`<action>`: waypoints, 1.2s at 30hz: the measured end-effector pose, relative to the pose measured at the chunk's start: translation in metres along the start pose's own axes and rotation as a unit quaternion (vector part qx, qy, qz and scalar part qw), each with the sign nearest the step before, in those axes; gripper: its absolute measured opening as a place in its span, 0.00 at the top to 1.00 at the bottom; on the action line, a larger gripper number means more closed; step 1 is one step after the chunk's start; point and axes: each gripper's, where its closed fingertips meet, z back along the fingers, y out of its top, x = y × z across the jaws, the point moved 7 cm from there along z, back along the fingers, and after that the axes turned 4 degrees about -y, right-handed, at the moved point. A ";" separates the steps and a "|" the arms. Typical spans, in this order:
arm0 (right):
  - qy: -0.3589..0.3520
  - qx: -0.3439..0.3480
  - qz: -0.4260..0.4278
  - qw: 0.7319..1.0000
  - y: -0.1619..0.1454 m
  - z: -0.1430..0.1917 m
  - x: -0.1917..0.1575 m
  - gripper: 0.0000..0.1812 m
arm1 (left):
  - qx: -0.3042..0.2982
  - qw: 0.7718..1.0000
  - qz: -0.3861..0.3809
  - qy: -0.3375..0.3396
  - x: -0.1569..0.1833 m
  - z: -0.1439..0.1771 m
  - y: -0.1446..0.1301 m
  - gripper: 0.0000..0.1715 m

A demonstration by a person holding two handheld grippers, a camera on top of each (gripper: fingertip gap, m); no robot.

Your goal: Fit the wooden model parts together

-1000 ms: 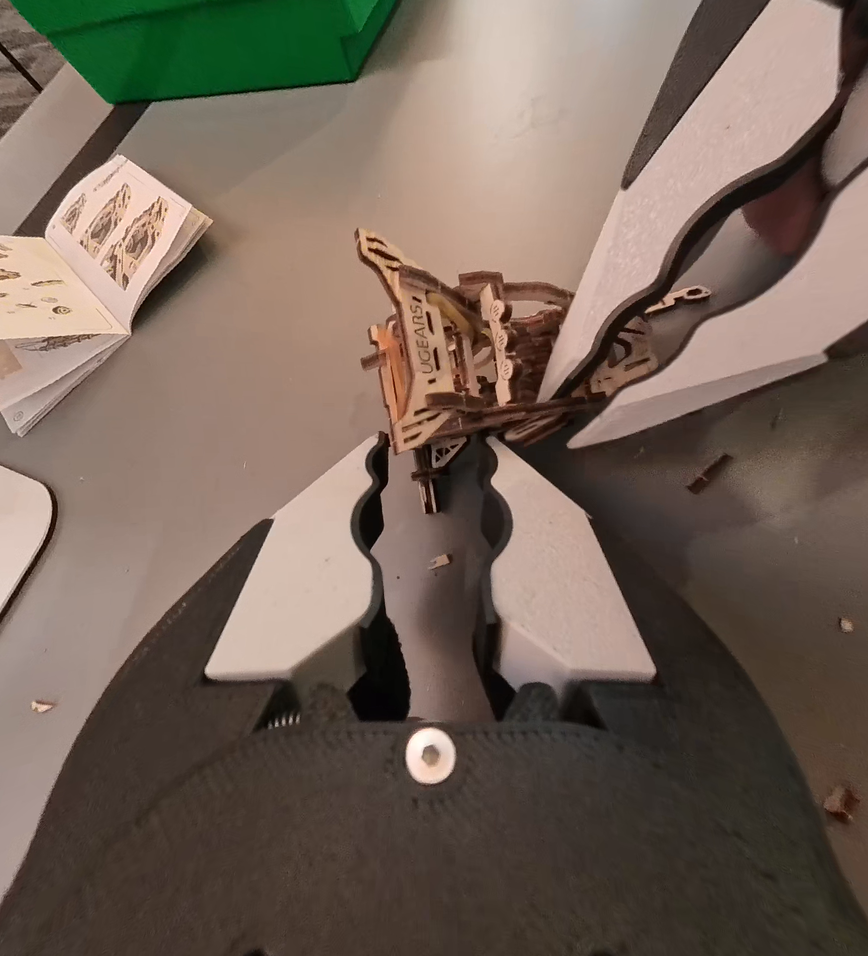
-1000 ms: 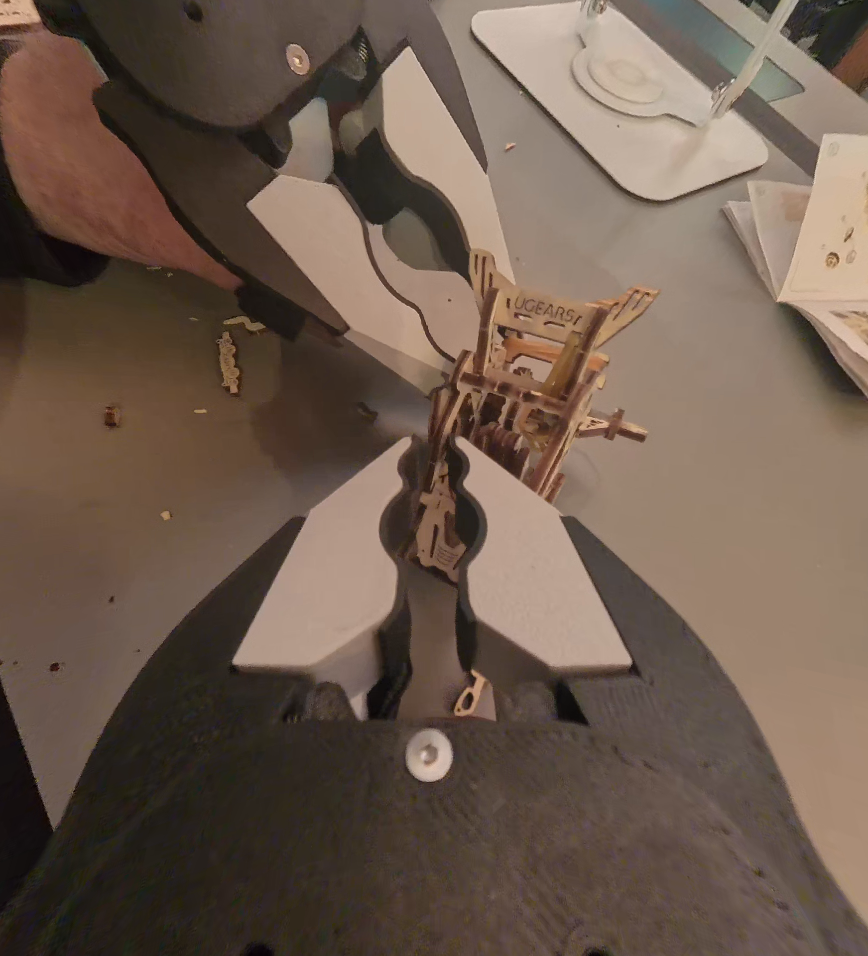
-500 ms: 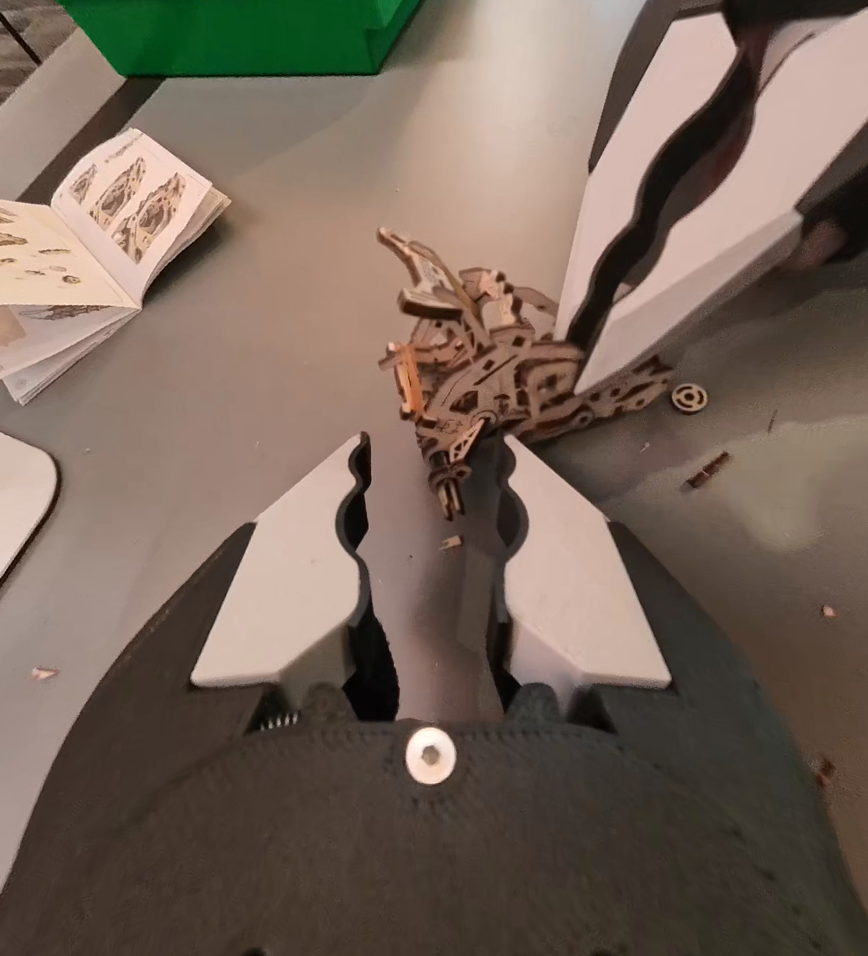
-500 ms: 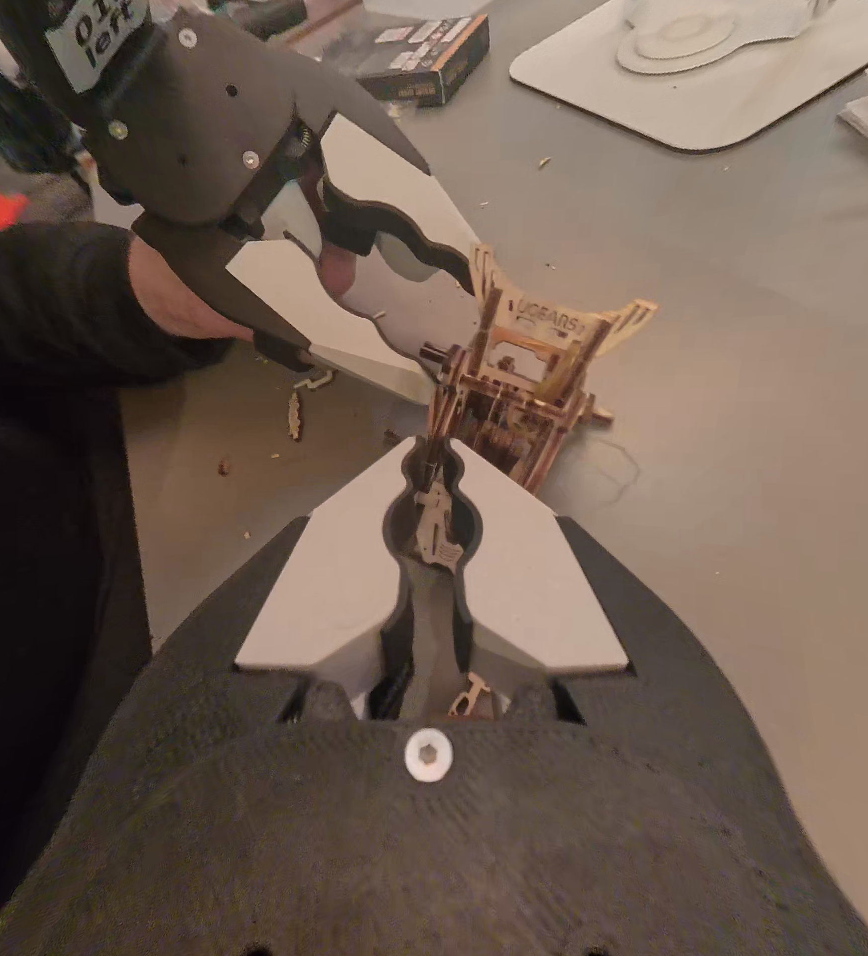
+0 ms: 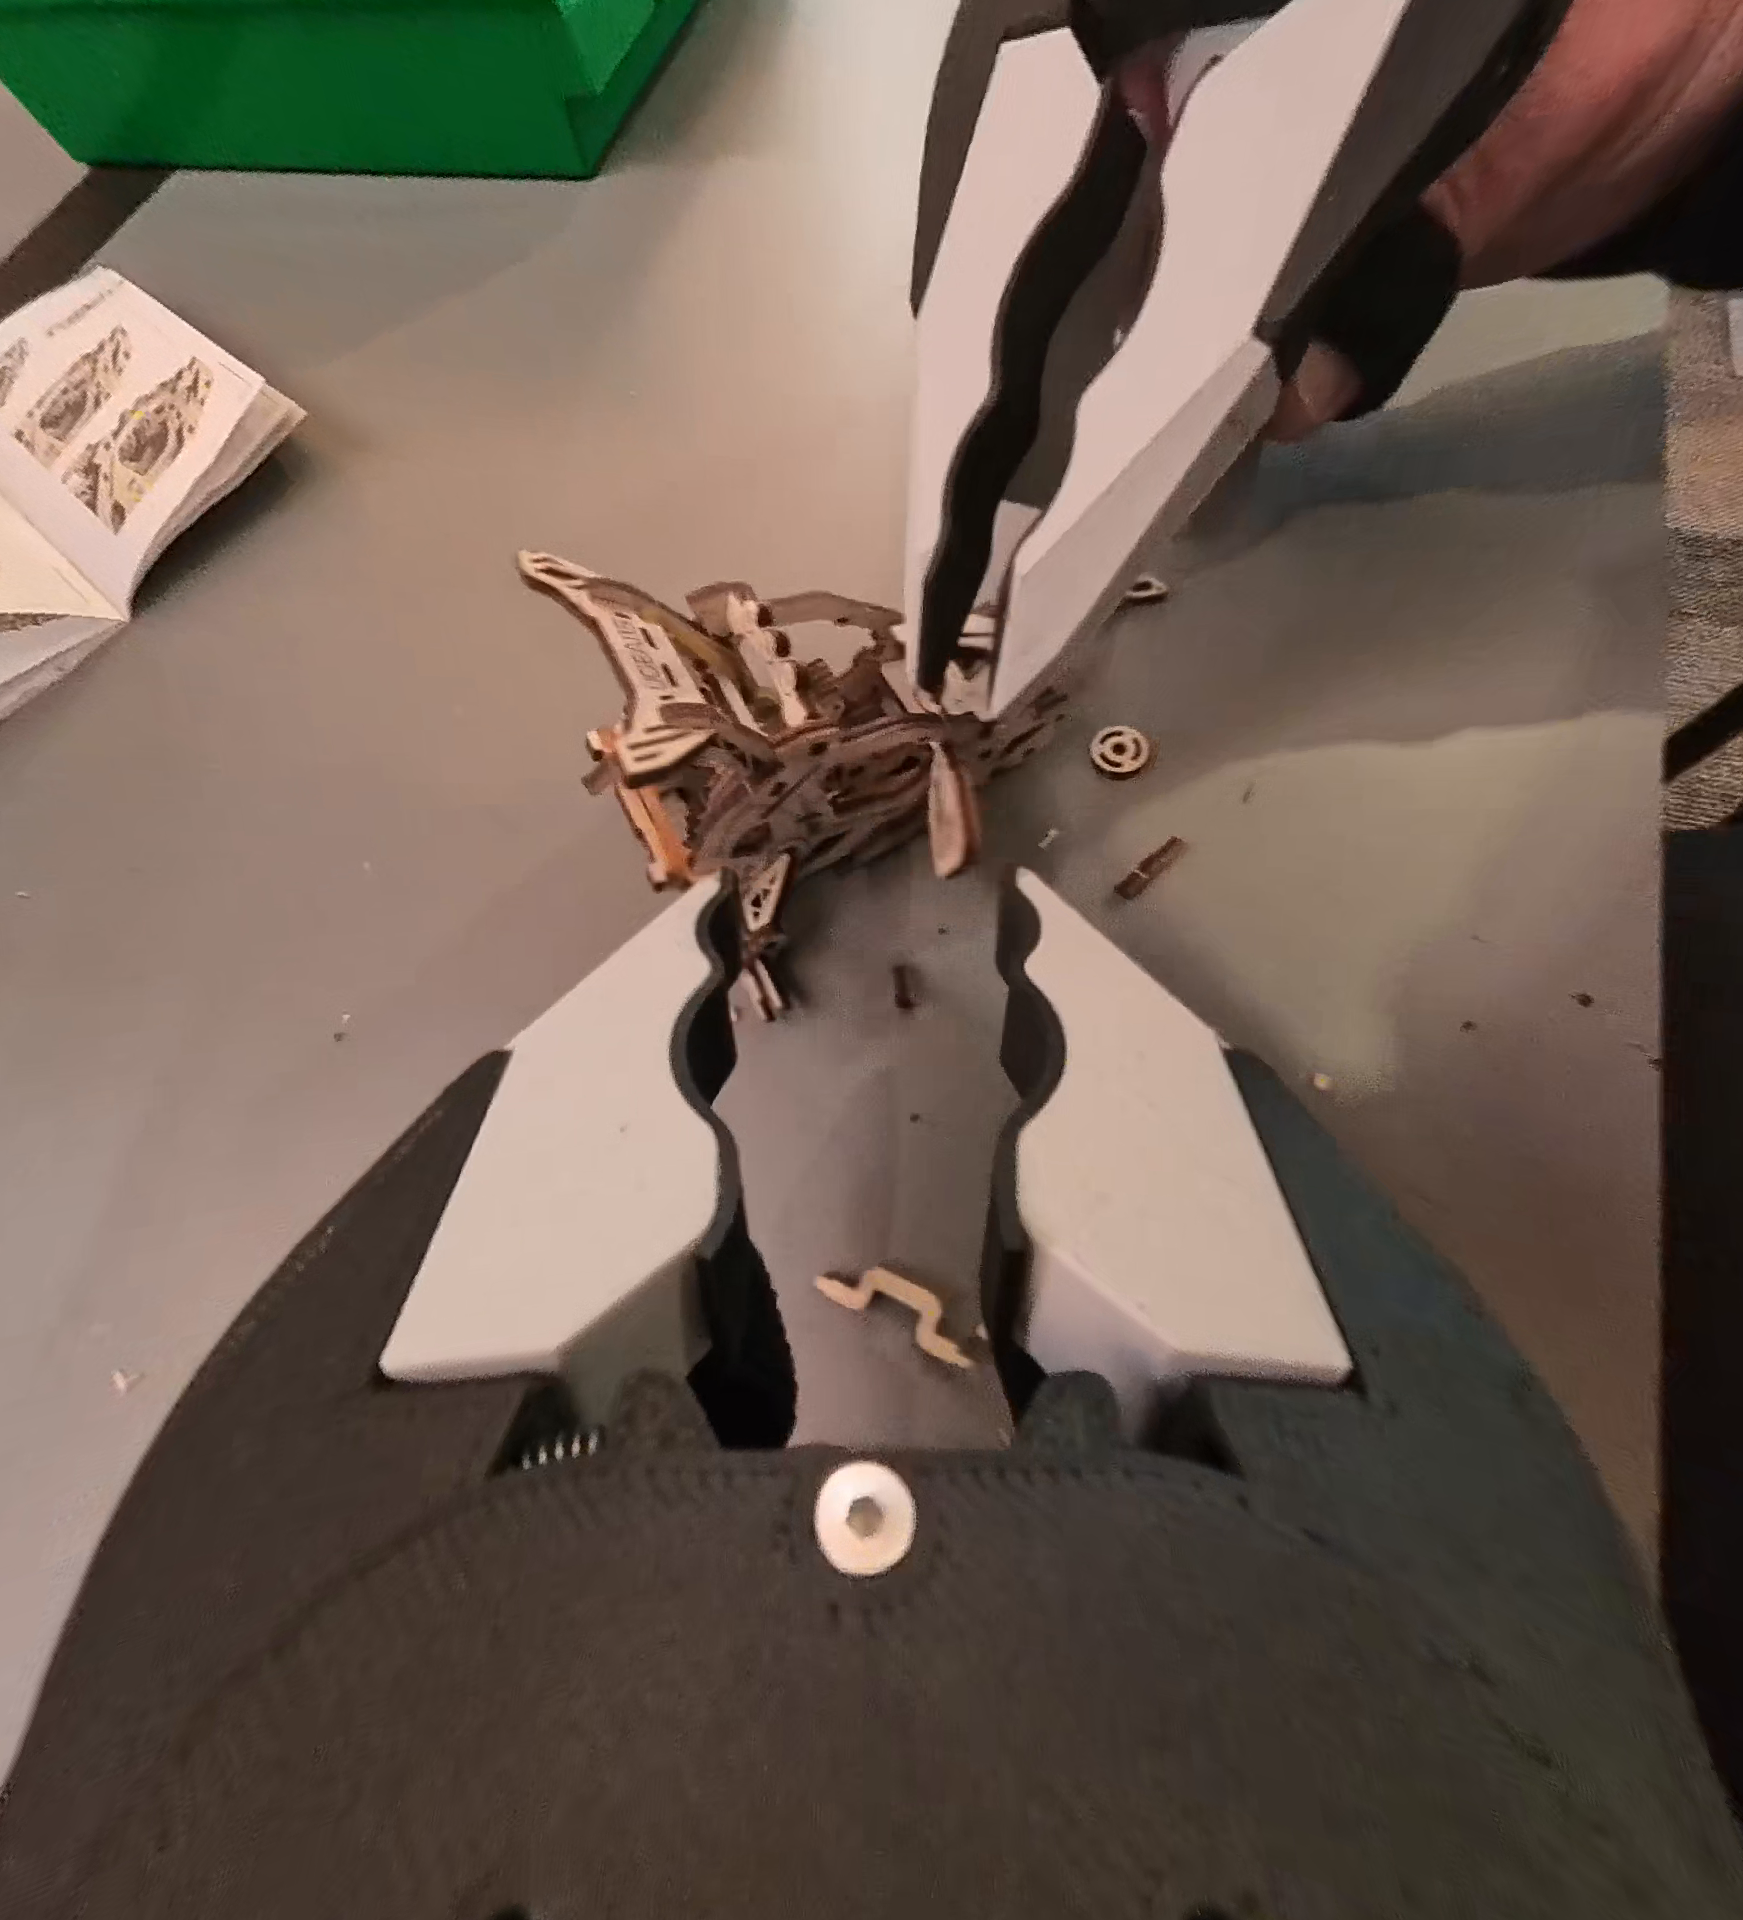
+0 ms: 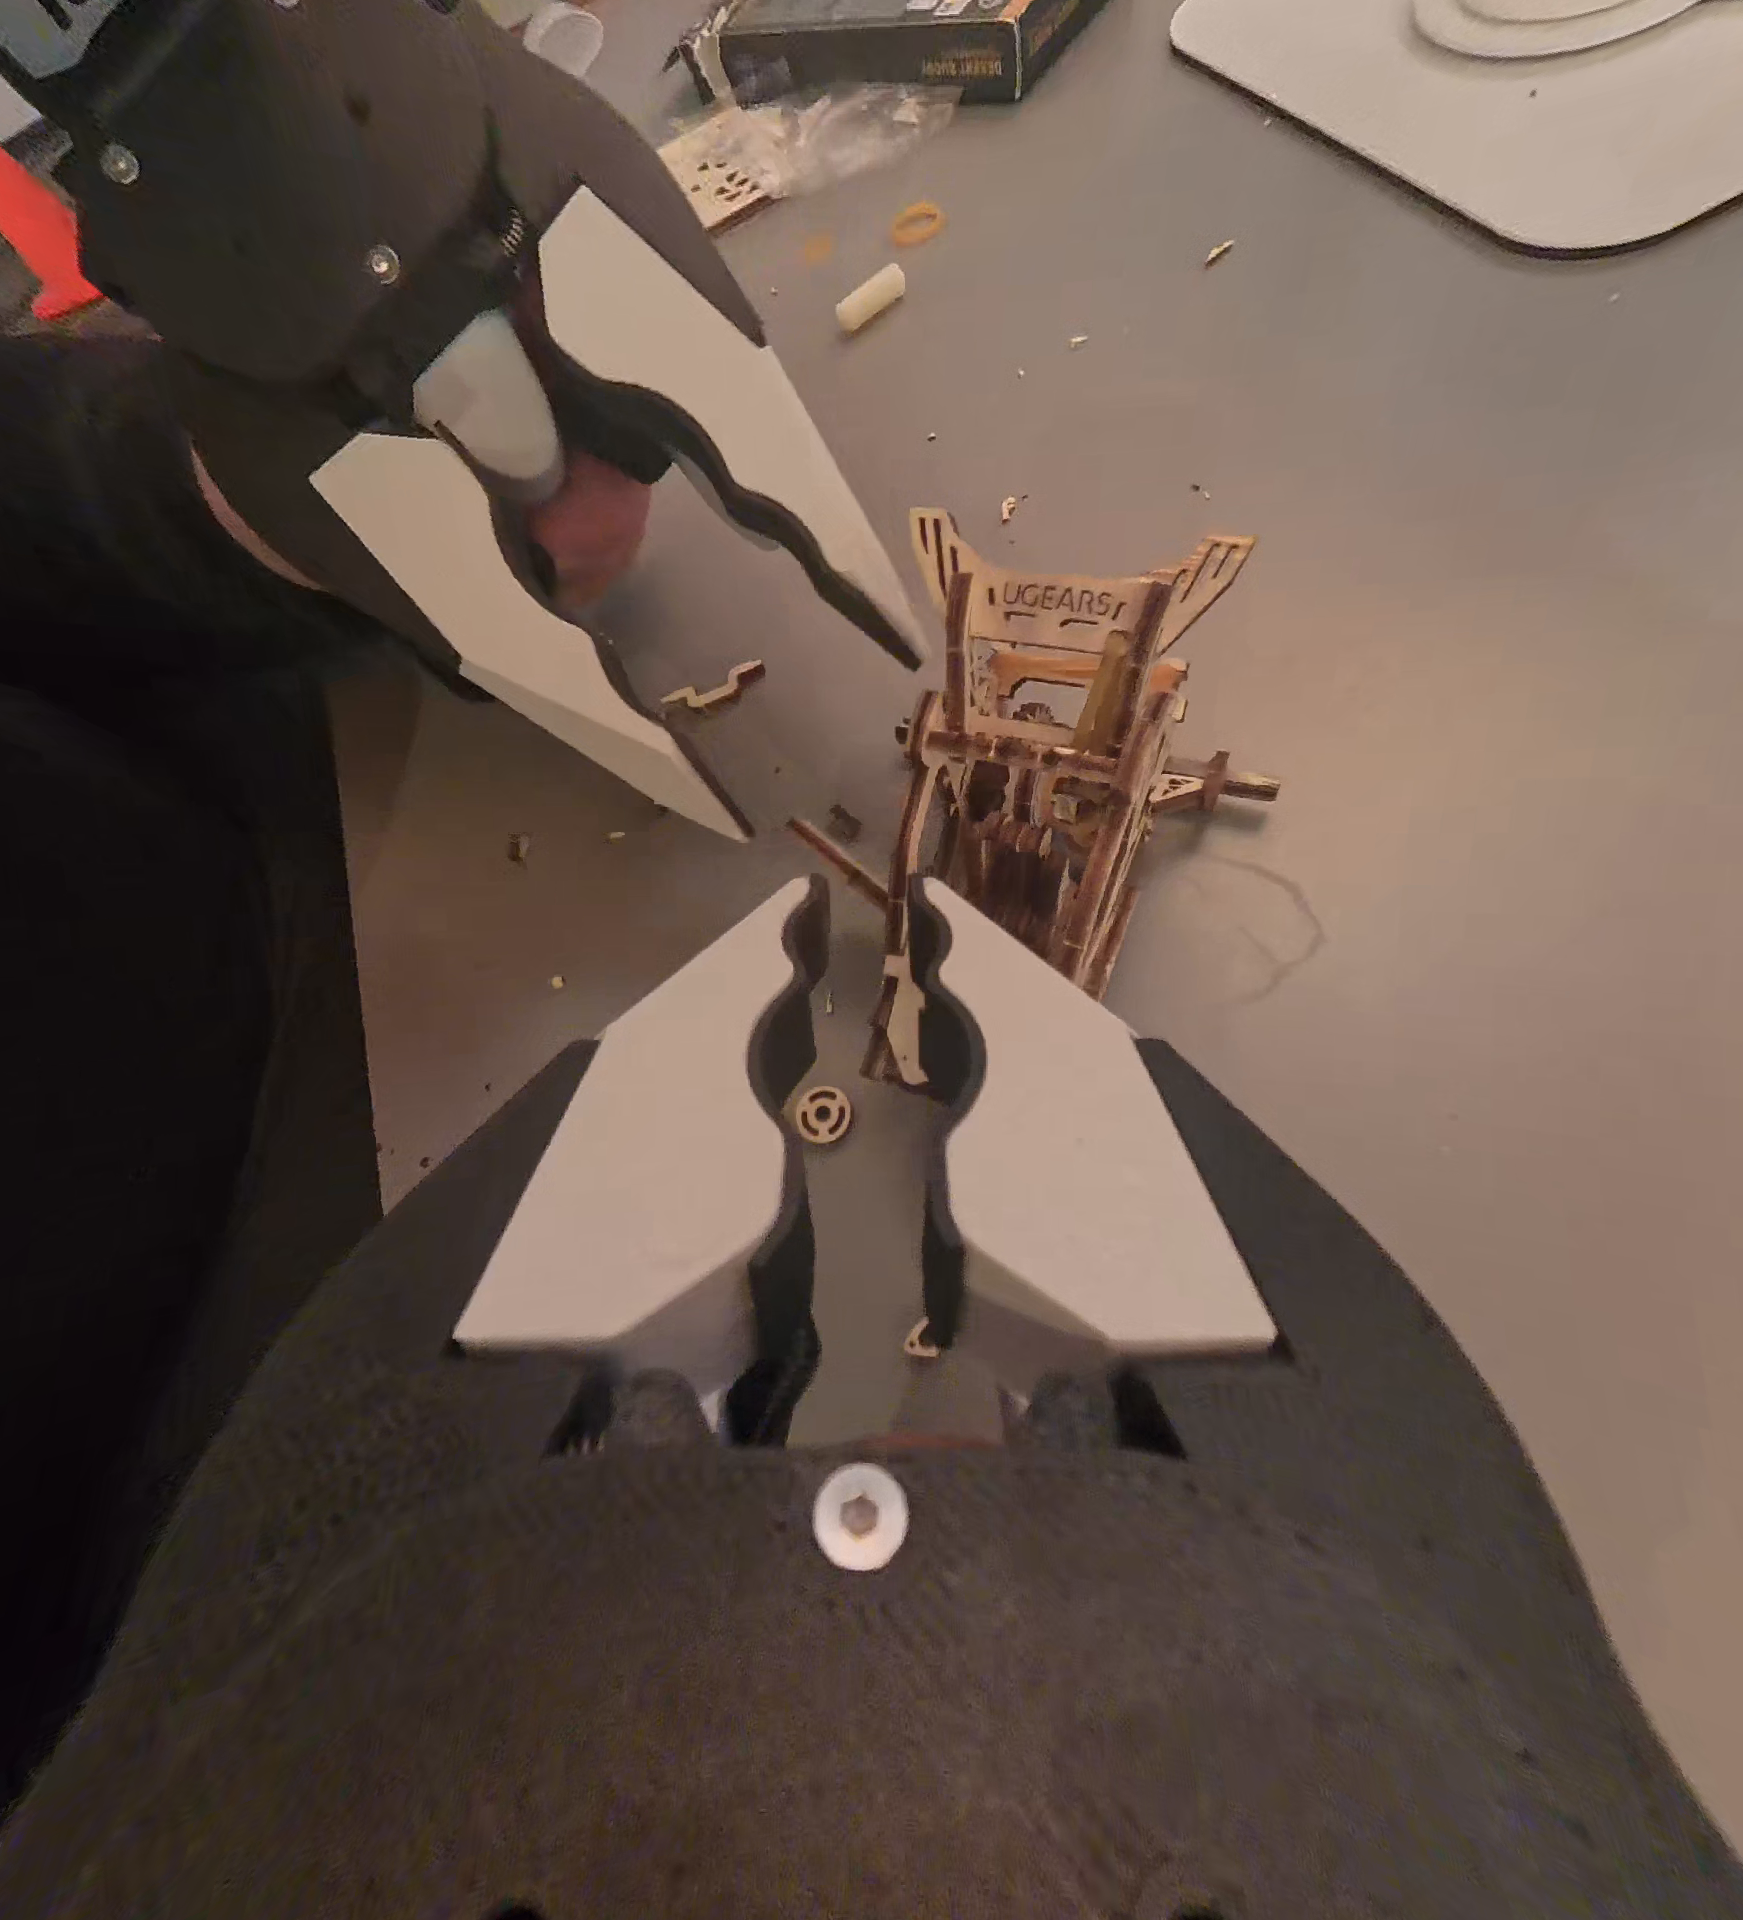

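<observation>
Resting on the bare grey table (image 5: 327, 727), well in from its edges, the half-built wooden model (image 6: 1043, 758) stands on its own between both tools, with neither tool clamped on it. The left gripper (image 5: 867, 894) has its fingers wide apart, one tip just beside an axle stub that sticks out of the model. The right gripper (image 6: 869, 888) has its fingers parted by a narrower gap; a thin tail strip of the model lies against the inner face of one finger, and the other finger is clear of it, so I judge that nothing is gripped. Setting the model down likely frees both tools to fetch the next piece. A small round wheel (image 5: 1121, 750) and a zigzag strip (image 5: 898, 1314) lie loose on the table close by, among wood crumbs. An open instruction booklet (image 5: 88, 436) lies toward one table edge, its diagram pages turned up where they can be consulted. A green box (image 5: 327, 73) stands at the far edge. As for writing, the model's top crossbar carries cut-out lettering, and a dark printed carton (image 6: 898, 42) lies beside a plastic bag of part sheets (image 6: 794, 145).
</observation>
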 end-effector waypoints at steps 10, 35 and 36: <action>-0.031 -0.007 0.015 0.999 -0.008 -0.005 -0.001 1.00 | -0.060 0.998 0.011 -0.020 0.018 -0.031 0.001 0.97; -0.113 -0.031 0.064 0.991 -0.011 0.025 -0.015 0.88 | -0.028 0.960 0.277 -0.019 -0.087 0.072 -0.052 0.72; -0.117 -0.033 0.064 0.991 -0.012 0.028 -0.018 0.88 | -0.027 0.967 0.254 -0.007 -0.087 0.077 -0.051 0.72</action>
